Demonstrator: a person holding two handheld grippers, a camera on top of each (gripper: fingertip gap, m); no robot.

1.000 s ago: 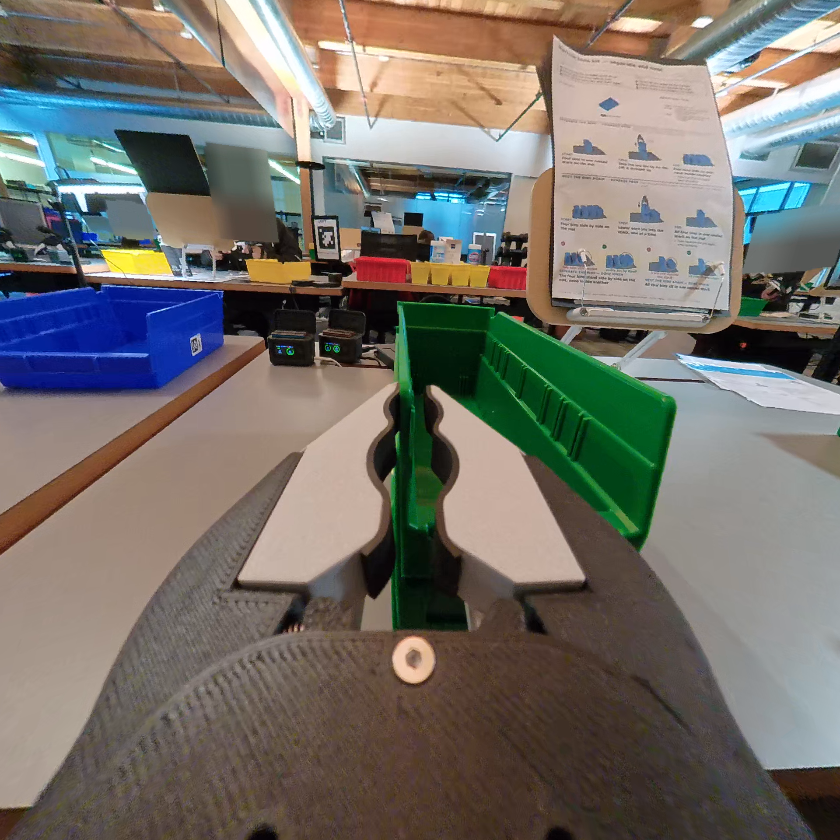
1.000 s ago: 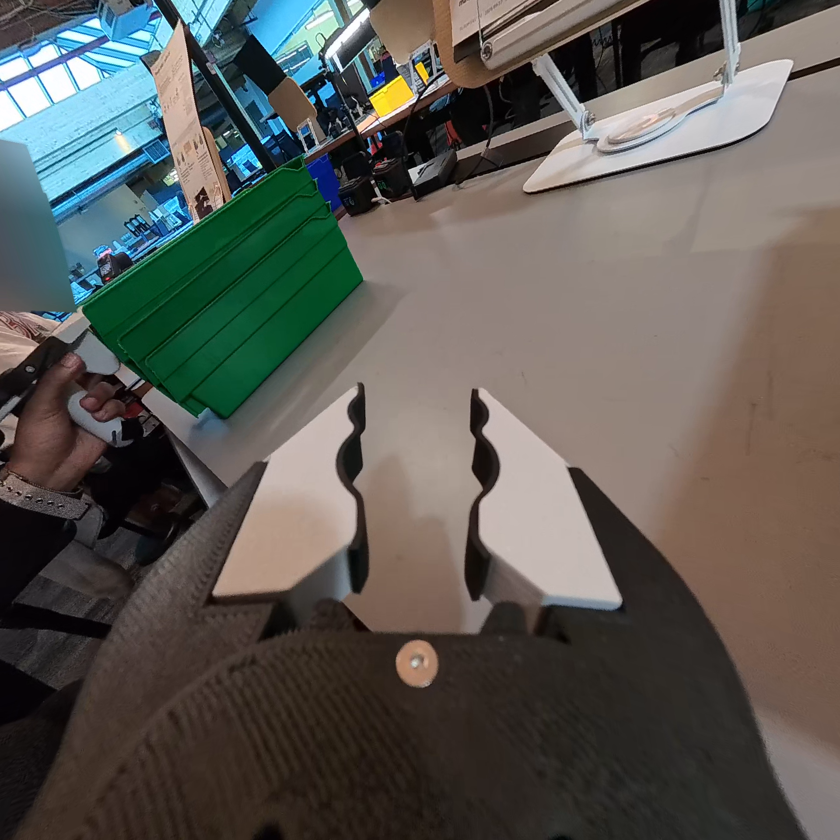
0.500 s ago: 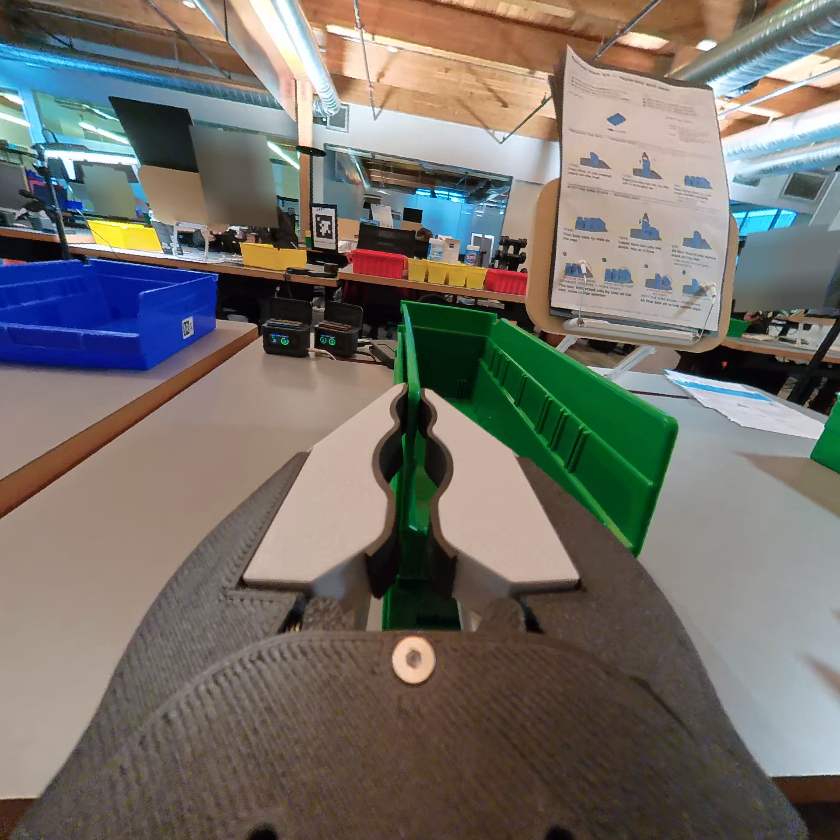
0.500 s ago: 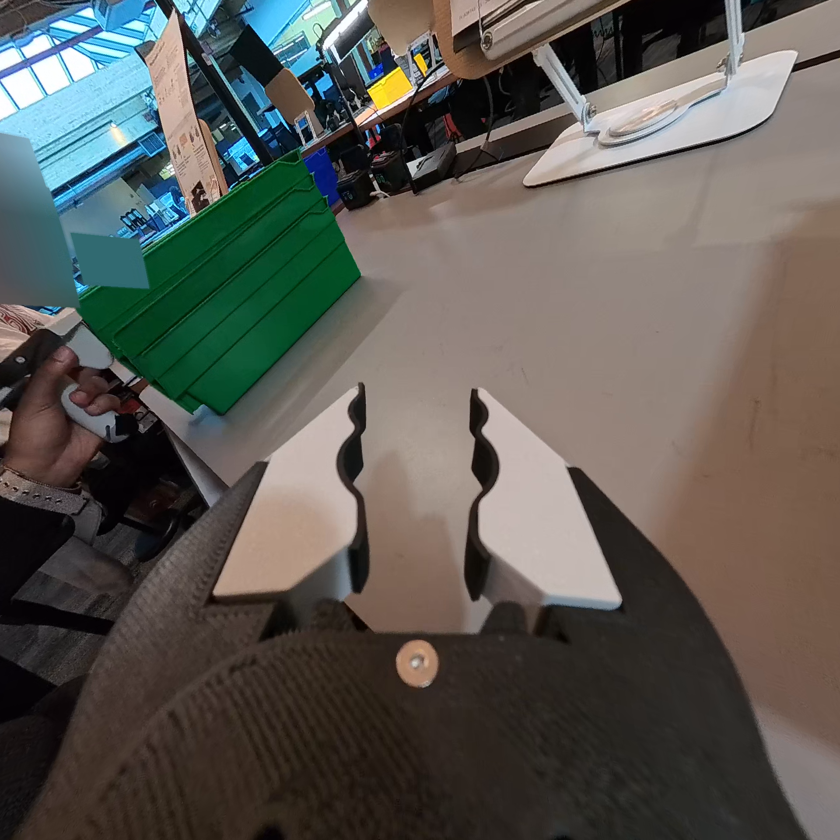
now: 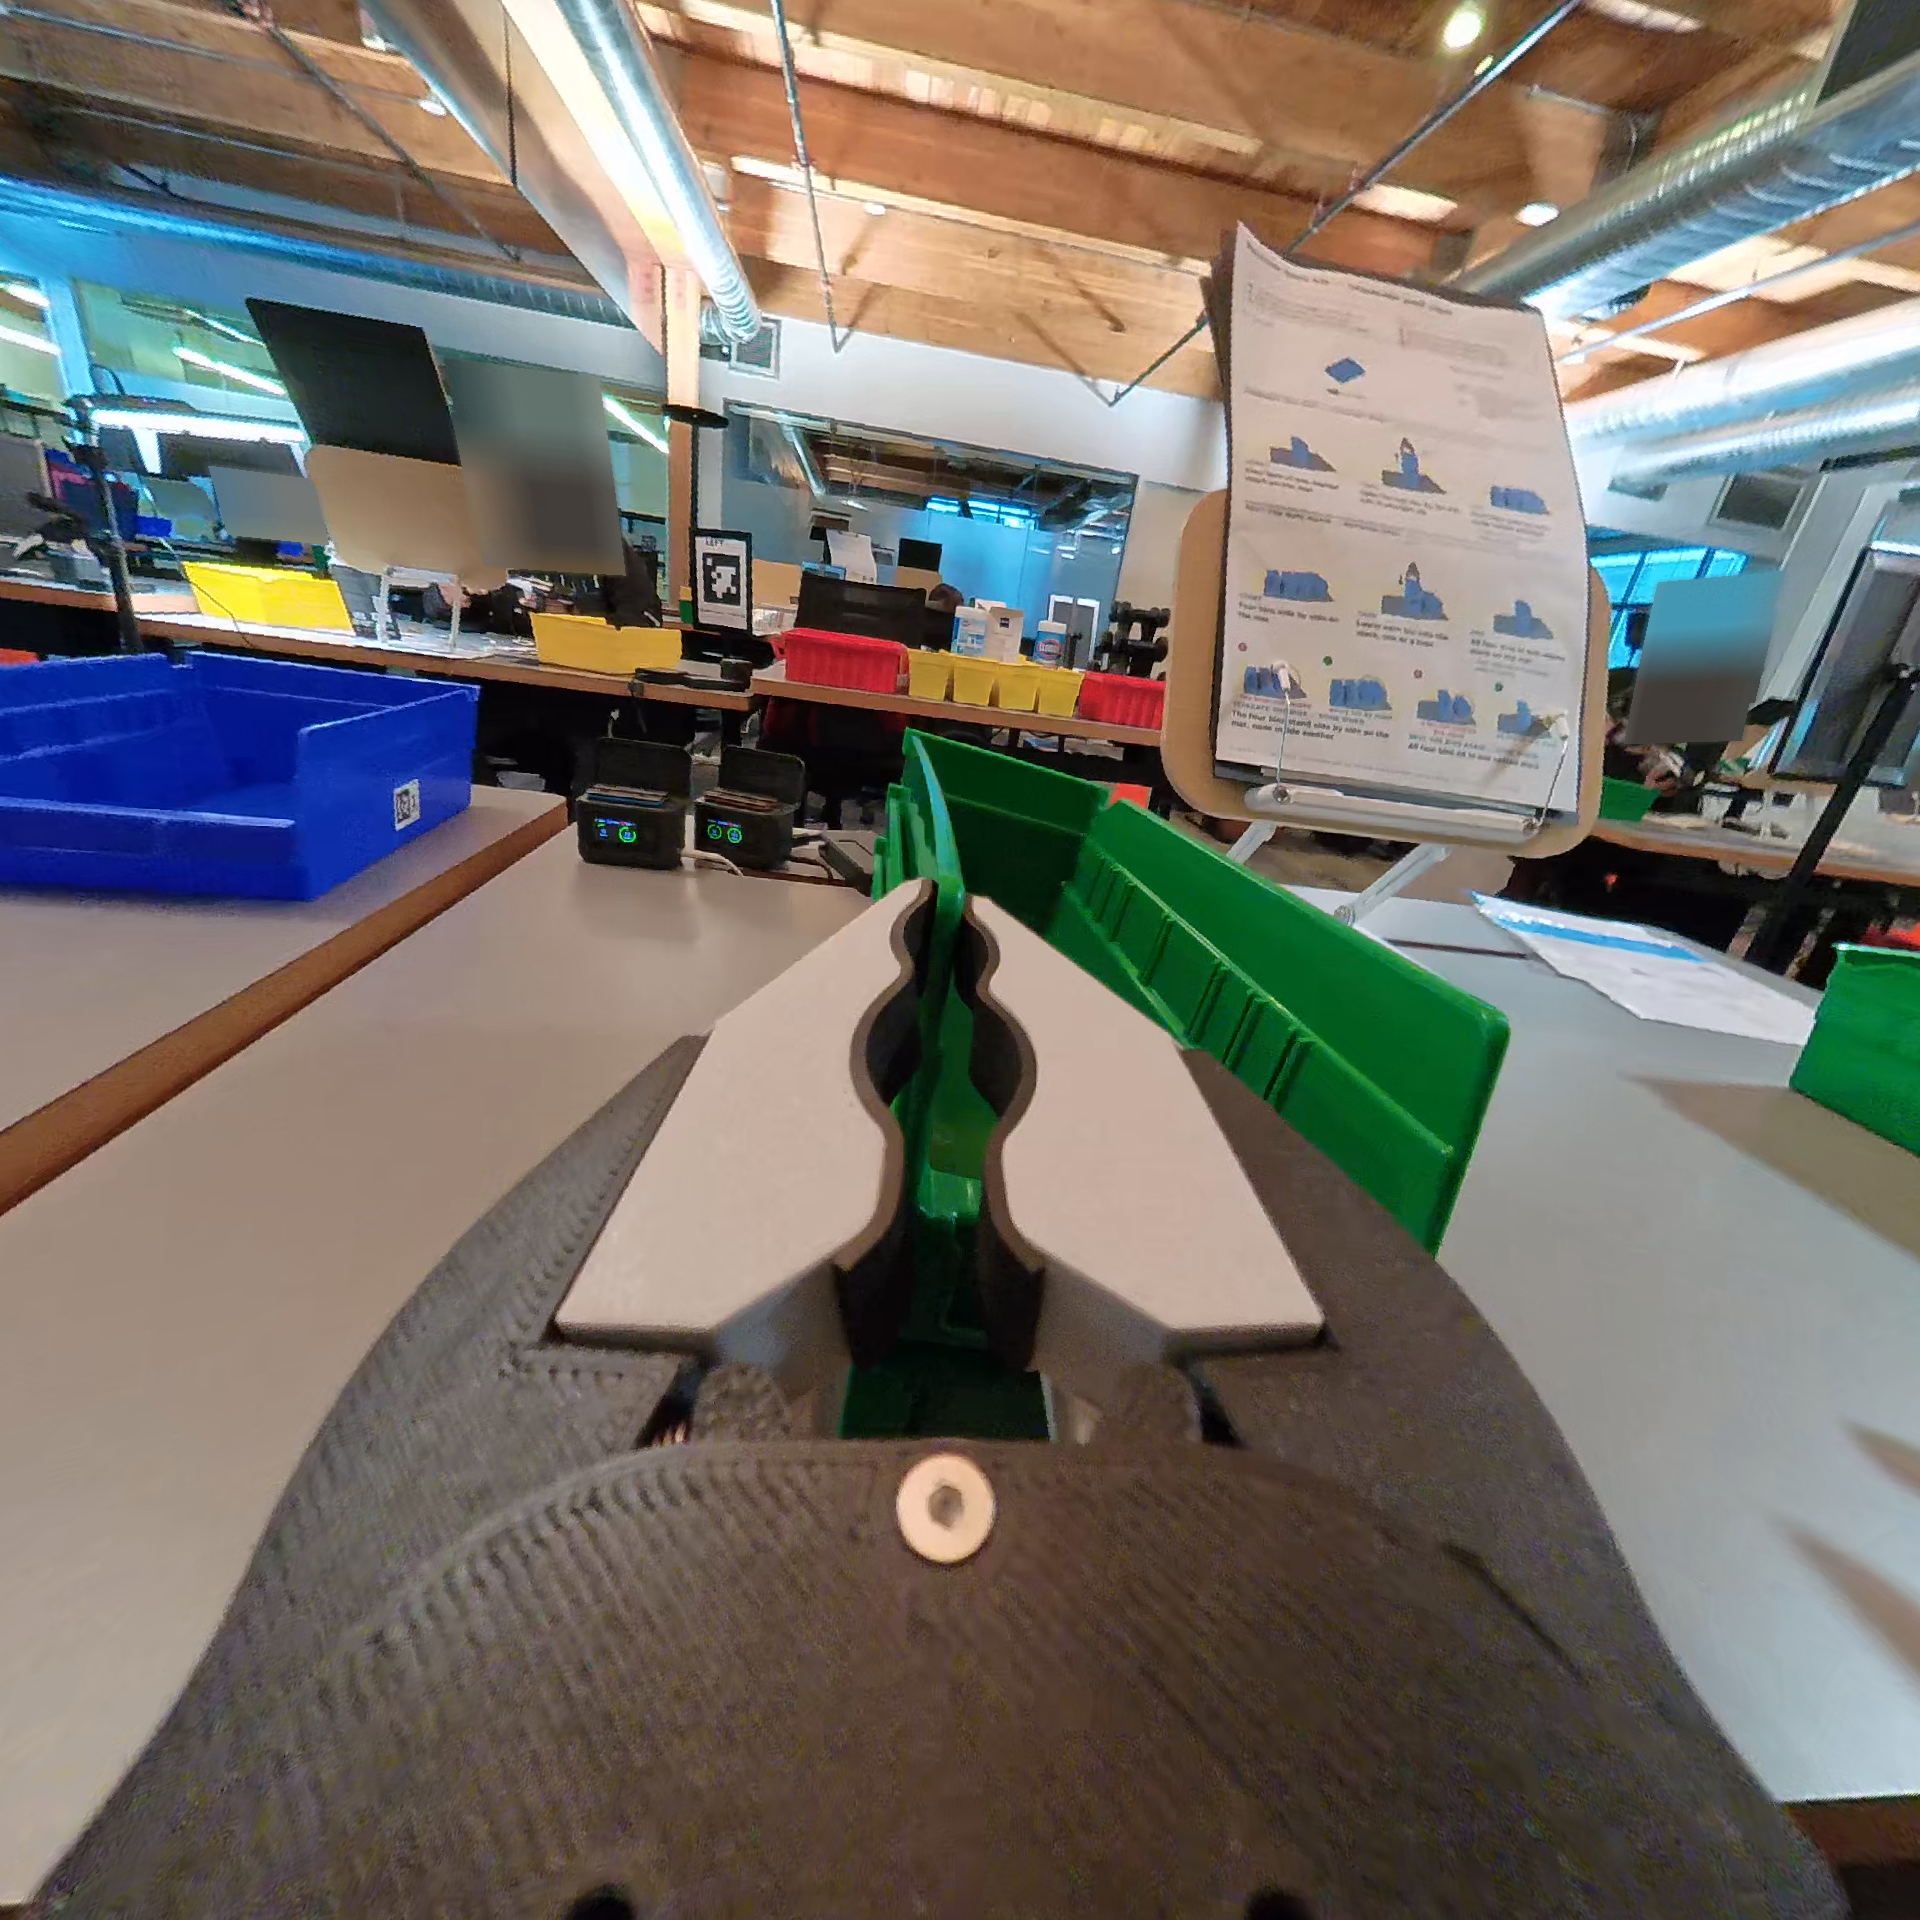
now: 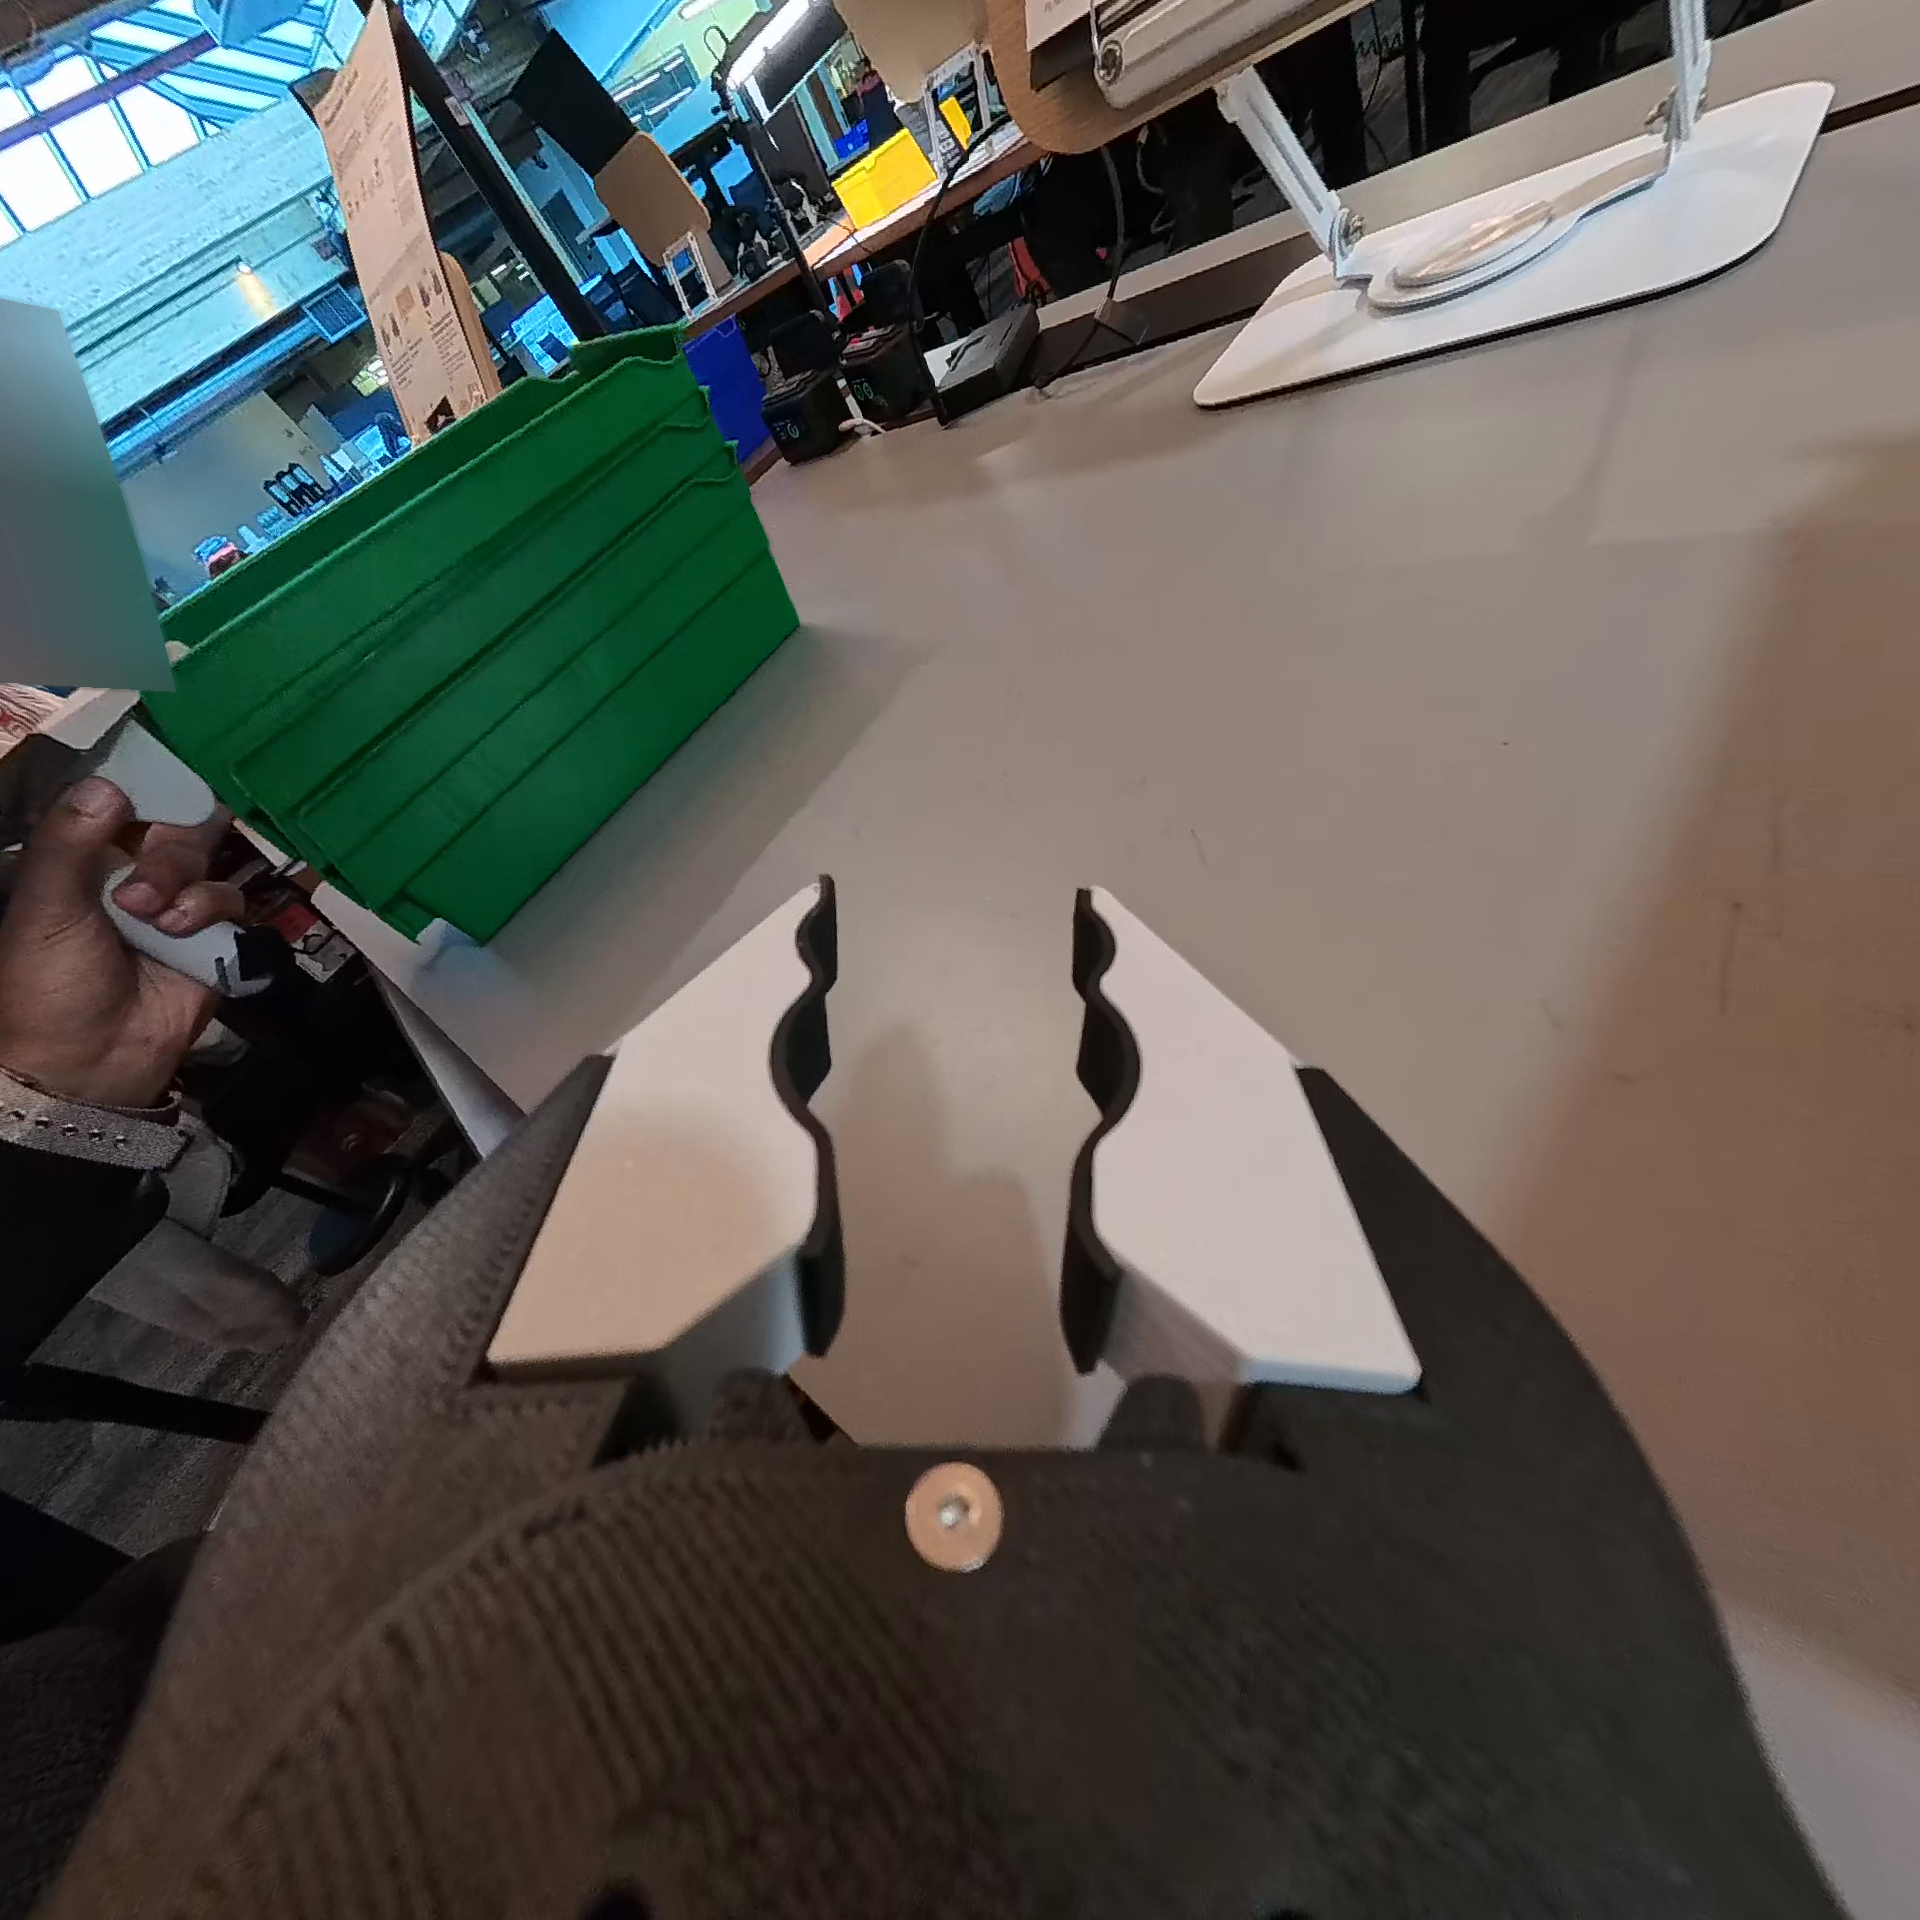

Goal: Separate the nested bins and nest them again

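The grey table (image 6: 1351,727) carries everything, and on it, at its near-left edge in the right wrist view, stands the stack of nested green bins (image 6: 499,665), four or so shells deep, tilted up on one side with its long wall facing the camera. The landmark for the rest is that stack: the white stand base (image 6: 1507,260) lies well apart from it toward the far right, and a person's hand (image 6: 94,956) on the left gripper's handle sits just beside its near end. The risk, as I judge it, is that pulling on one wall drags several bins together instead of freeing the top one, or tips the stack off the edge, since nothing braces it. The left gripper (image 5: 940,935) is clamped on the upright side wall of the green bins (image 5: 1247,997), the plastic pinched between its nearly closed fingers. The right gripper (image 6: 951,904) hangs over bare table, jaws spread wide, holding and touching nothing, well apart from the stack.
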